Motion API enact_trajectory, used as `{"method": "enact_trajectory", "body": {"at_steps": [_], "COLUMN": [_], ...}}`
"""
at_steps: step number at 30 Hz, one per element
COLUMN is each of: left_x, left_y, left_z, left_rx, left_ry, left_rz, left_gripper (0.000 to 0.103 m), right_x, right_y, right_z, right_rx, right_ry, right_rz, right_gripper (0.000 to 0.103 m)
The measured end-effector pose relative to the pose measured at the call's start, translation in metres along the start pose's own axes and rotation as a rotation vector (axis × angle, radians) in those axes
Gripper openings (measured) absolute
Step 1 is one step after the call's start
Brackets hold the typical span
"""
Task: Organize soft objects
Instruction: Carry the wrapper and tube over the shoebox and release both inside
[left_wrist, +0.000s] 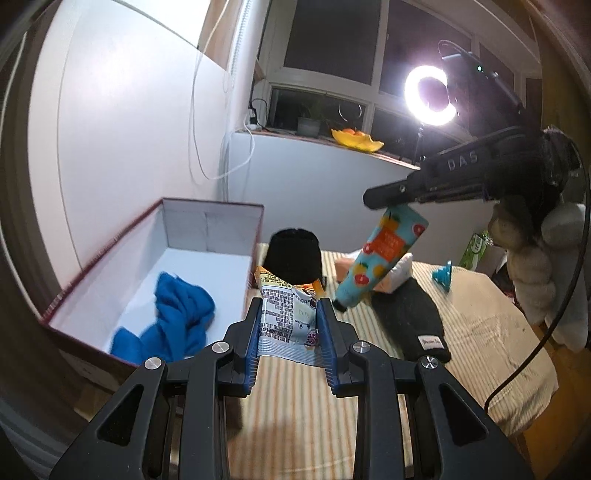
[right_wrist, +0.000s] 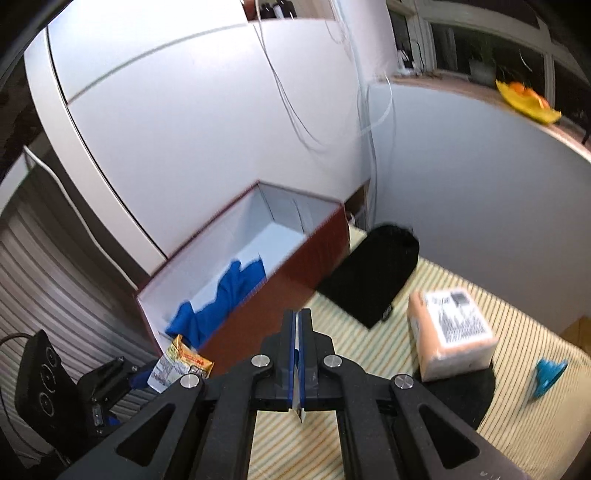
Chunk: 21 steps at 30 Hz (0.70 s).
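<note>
1. In the right wrist view we see only a thin white sliver (right_wrist: 298, 410) between the shut pads of the right hand-held gripper (right_wrist: 297, 325); the rest of what it pinches is hidden.
2. The snack packet (left_wrist: 286, 317) covers the lower part of the black cloth (left_wrist: 293, 258) at centre frame.
3. The packet's print is too small to read.
4. The box (right_wrist: 280, 295) wall hides part of the blue cloth (right_wrist: 221, 295).
5. The striped counter (left_wrist: 480, 325) runs off the bottom edge.
</note>
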<state>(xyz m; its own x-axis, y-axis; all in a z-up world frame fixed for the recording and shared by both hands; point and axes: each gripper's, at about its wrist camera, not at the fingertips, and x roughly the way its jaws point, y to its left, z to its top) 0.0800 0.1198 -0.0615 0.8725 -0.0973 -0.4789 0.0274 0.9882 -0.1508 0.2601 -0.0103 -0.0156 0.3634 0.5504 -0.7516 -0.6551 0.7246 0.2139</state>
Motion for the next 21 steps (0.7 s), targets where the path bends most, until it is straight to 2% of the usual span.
{"method": "enact_trajectory", "body": {"at_steps": [9,15,21], "left_x": [-0.004,0.009,0.02], "left_y": [0.038,0.065,0.078], "left_z": [0.029,0.036,0.037], "left_rx": [0.006,-0.011,-0.022], "left_ry": [-0.023,-0.004,0.017], "left_rz": [0.099,0.157,0.168], "left_gripper": [0.027,0.027,0.027], "right_x": [0.003,0.045,0.098], "right_y": [0.027,0.041,0.04], "right_z": [0.06,0.096,0.114], "right_rx": [-0.067,-0.091,-0.094], "right_ry": [-0.063,-0.058,-0.016], "right_rz": [0.003,0.01,-0.025], "right_gripper": [0.001,0.001,0.001]}}
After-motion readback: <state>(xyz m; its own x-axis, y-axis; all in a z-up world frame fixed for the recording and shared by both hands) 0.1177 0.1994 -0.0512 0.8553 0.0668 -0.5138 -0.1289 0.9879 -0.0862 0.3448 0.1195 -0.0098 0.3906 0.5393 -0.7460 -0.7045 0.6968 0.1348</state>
